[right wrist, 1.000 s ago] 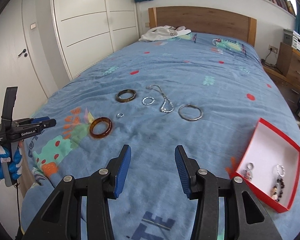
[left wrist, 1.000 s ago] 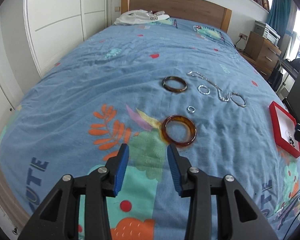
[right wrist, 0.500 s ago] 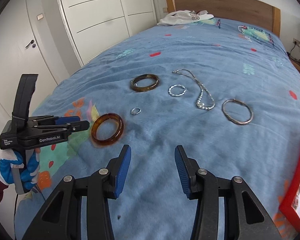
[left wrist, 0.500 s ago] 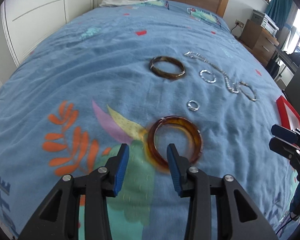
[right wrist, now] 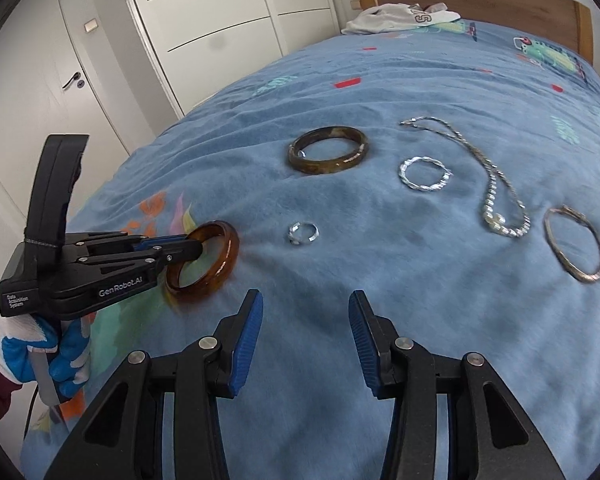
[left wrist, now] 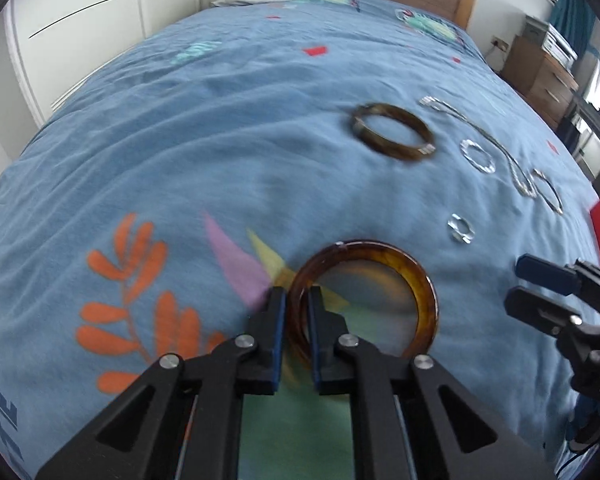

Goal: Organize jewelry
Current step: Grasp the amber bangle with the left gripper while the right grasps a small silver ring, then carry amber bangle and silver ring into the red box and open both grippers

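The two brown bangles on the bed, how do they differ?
The amber bangle is clear orange-brown; the dark bangle is murky olive-brown and mottled. The amber bangle is clamped at its rim by the left gripper and tipped up off the bedspread; the dark bangle lies flat and untouched, farther toward the headboard. Both are thick, plain closed rings of similar size.
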`<state>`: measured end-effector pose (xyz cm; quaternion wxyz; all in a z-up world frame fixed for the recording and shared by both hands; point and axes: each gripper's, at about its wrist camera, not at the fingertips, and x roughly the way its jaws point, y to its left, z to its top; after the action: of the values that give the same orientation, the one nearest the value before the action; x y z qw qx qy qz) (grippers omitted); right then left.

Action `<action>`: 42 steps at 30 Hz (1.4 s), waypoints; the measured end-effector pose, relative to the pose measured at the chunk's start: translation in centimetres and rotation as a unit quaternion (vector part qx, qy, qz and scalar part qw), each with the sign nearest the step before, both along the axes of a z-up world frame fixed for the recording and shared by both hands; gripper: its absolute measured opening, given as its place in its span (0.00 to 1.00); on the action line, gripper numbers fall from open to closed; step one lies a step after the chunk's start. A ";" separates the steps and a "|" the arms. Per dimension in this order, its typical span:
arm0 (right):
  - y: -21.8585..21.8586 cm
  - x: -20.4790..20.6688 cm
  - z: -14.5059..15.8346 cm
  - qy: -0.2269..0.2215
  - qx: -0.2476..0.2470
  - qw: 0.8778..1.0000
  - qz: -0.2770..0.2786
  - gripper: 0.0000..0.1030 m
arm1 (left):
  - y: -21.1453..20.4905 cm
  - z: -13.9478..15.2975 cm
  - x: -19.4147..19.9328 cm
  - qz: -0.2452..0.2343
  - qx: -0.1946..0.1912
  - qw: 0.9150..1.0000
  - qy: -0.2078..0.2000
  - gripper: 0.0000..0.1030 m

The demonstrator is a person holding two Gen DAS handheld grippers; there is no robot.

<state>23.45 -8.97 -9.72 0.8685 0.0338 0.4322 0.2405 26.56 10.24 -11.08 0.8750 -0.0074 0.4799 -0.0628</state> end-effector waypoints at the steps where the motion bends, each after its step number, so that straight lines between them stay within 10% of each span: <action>1: 0.4 0.5 -0.3 0.000 0.001 1.000 0.000 0.43 | 0.4 0.0 0.2 0.005 -0.001 1.000 -0.002 0.09; 11: 2.2 4.9 -1.7 -0.002 0.014 1.000 -0.002 0.19 | 2.0 -0.6 0.7 0.022 -0.027 0.999 -0.016 0.09; 23: 1.6 3.1 -0.2 -0.021 0.011 1.000 -0.001 0.18 | 1.0 1.1 -0.2 0.022 -0.020 0.999 -0.024 0.09; 42: -13.2 -8.7 7.9 -0.080 0.000 0.991 -0.106 0.18 | -13.0 9.5 -6.4 -0.095 -0.032 0.993 -0.067 0.09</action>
<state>14.79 -22.13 -1.79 0.9210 0.0602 0.3548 0.1488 20.21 -2.77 -1.56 0.8945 0.0142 0.4164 -0.1618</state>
